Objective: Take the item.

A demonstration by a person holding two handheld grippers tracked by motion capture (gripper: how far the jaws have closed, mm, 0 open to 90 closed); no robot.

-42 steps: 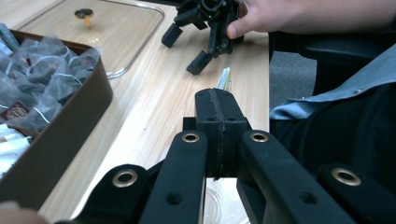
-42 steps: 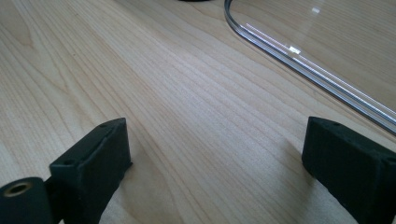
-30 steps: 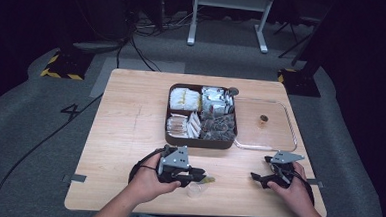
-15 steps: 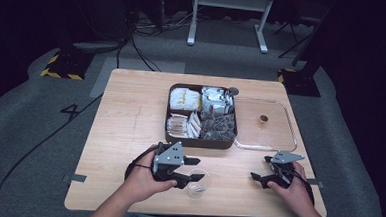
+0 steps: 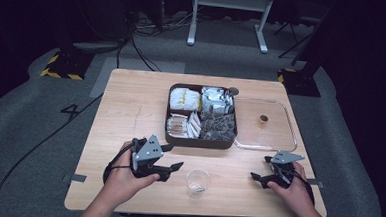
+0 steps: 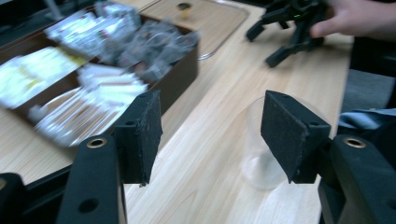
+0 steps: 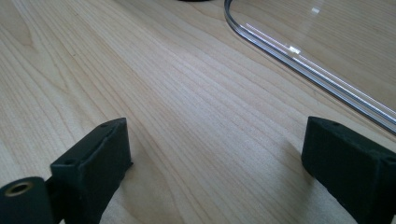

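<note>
A clear plastic cup (image 5: 197, 181) stands upright near the table's front edge, with something small and pale at its bottom. My left gripper (image 5: 174, 156) is open just left of the cup and apart from it. In the left gripper view the cup (image 6: 268, 163) sits ahead, partly behind the right-hand pad (image 6: 289, 133), and the left gripper (image 6: 212, 135) holds nothing. My right gripper (image 5: 261, 168) rests low on the wood at the front right, open and empty. In its own view the right gripper (image 7: 215, 158) has bare table between its jaws.
A brown compartment box (image 5: 200, 140) full of wrapped packets (image 5: 184, 98) stands mid-table. Its clear lid (image 5: 266, 123), with a small brown knob (image 5: 263, 120), lies flat to the right, and the lid's rim (image 7: 303, 65) runs just ahead of the right gripper. Bare wood lies left of the box.
My left gripper has drawn back to the left, away from the cup, which now stands free. The right gripper has stayed put.
</note>
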